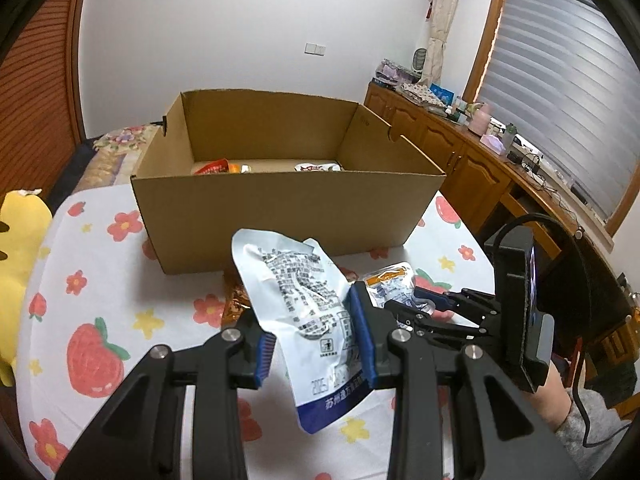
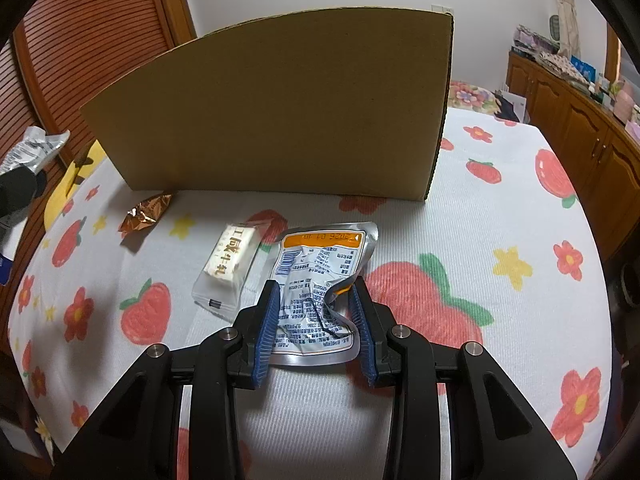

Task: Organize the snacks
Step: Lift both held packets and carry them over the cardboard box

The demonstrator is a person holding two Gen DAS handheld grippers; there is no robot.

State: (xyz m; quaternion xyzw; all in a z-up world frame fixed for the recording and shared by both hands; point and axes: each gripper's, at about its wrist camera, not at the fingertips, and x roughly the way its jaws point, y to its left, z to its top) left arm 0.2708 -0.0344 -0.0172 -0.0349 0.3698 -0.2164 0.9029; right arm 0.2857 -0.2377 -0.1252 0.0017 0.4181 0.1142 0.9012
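An open cardboard box [image 1: 280, 200] stands on the fruit-print cloth, with a few snack packets inside at the back [image 1: 216, 168]. My left gripper [image 1: 316, 344] is shut on a silver-and-blue snack pouch [image 1: 304, 304] and holds it above the cloth in front of the box. My right gripper [image 2: 316, 328] is shut on a crumpled silver pouch with an orange band [image 2: 320, 276] that lies on the cloth; this gripper also shows in the left wrist view [image 1: 436, 312]. The box wall [image 2: 280, 112] fills the right wrist view ahead.
A clear-wrapped cream snack bar [image 2: 230, 264] and a copper foil packet [image 2: 146, 212] lie on the cloth left of the right gripper. A yellow plush [image 1: 20, 264] sits at the left edge. Wooden cabinets [image 1: 460, 152] with clutter run along the right.
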